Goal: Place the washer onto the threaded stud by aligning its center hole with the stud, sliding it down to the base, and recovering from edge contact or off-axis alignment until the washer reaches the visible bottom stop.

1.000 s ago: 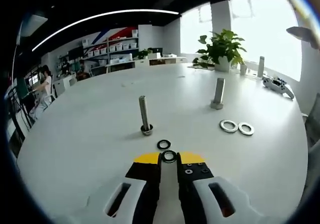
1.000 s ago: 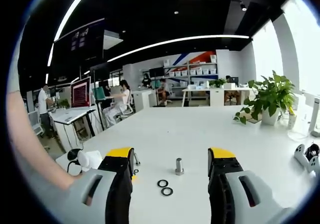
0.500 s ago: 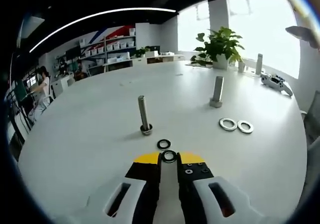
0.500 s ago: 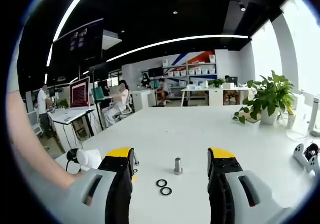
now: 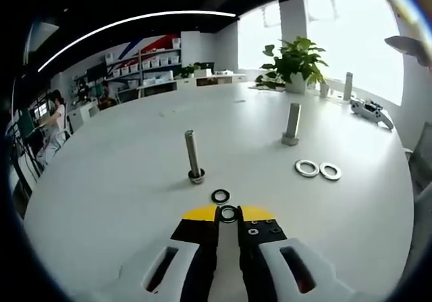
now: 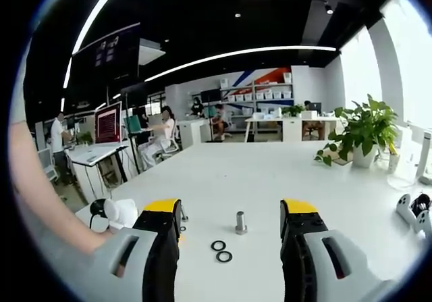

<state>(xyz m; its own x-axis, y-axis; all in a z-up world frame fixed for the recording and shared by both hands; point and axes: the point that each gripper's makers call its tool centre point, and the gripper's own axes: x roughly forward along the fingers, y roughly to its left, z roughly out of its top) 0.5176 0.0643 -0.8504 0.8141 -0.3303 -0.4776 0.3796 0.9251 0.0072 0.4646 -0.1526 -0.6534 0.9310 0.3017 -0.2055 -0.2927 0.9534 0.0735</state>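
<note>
In the left gripper view my left gripper (image 5: 228, 218) is shut on a small black washer (image 5: 228, 213) held flat at its yellow tips. Just ahead, a second black washer (image 5: 220, 196) lies on the white table (image 5: 121, 180). Beyond it the thin threaded stud (image 5: 193, 153) stands upright on its base. In the right gripper view my right gripper (image 6: 231, 211) is open above the table, with nothing between its jaws. Between them in the distance stand a short stud (image 6: 240, 222) and two washers (image 6: 221, 250).
A thicker stud (image 5: 292, 123) stands to the right with two silver washers (image 5: 318, 170) in front of it. A potted plant (image 5: 293, 62), a bottle (image 5: 347, 86) and a white device (image 5: 370, 111) sit at the table's far edge. People sit at desks (image 6: 101, 155) behind.
The left gripper view has drifted slightly; the washer stays in the left gripper's tips. The right gripper remains open and still.
</note>
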